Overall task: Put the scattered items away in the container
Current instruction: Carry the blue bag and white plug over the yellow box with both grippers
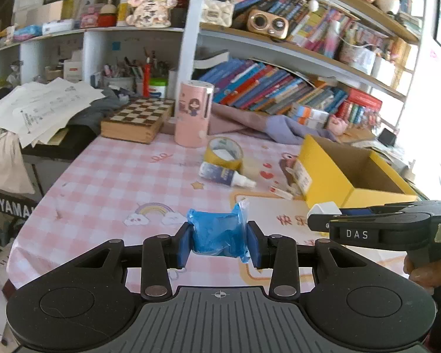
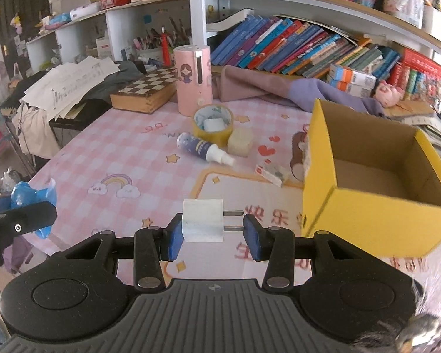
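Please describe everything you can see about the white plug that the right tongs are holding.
The white plug is a small cube-shaped charger of matte white plastic, with rounded edges and two thin metal prongs pointing sideways to the right in the picture. It lies level between the blue pads of the right tongs, above the pink checked tablecloth. One pad presses its flat back, the other meets the prong tips. The yellow box stands open just beside it.

Blue packet [image 1: 217, 236]: crinkled glossy plastic film. Yellow box [image 2: 367, 209]: matt cardboard, brown inside. Tablecloth [image 2: 126, 153]: smooth, printed check.
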Action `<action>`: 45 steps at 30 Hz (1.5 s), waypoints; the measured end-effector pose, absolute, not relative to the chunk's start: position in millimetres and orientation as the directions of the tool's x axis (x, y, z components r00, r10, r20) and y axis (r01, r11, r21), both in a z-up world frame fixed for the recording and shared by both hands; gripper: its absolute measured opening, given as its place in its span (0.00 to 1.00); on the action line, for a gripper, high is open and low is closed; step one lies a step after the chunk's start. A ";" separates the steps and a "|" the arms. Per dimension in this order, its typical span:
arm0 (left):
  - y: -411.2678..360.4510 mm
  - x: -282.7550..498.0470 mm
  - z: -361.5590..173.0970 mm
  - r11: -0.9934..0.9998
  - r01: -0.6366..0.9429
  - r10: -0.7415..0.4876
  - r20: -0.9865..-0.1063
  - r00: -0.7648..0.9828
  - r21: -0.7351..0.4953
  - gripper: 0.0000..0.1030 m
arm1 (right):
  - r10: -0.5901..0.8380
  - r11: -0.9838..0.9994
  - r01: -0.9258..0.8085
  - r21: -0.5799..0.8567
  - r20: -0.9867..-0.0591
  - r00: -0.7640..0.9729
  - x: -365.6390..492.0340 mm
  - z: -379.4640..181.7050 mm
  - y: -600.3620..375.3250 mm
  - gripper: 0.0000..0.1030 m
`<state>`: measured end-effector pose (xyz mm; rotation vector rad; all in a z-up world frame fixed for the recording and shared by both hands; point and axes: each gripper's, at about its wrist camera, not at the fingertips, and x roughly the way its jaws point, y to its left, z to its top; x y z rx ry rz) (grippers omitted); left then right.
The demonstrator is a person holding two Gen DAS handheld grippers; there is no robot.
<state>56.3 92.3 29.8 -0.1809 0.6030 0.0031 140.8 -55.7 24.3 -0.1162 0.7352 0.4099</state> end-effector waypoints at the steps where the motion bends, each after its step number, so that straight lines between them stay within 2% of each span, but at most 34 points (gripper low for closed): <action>1: 90.8 53.2 29.5 0.985 -0.048 -0.056 -0.565 0.823 -0.168 0.36 | 0.319 0.917 -0.396 0.042 -0.673 0.667 136.4 24.4 -57.9 0.39; 24: 58.7 15.0 21.4 0.976 0.025 -0.147 -0.569 0.809 -0.217 0.36 | 0.240 0.945 -0.327 0.011 -0.704 0.669 70.0 19.4 -100.3 0.39; 45: -24.7 45.5 16.3 0.946 0.262 -0.325 -0.594 0.736 -0.193 0.36 | 0.096 0.995 -0.086 0.049 -0.709 0.699 51.8 12.9 -195.2 0.39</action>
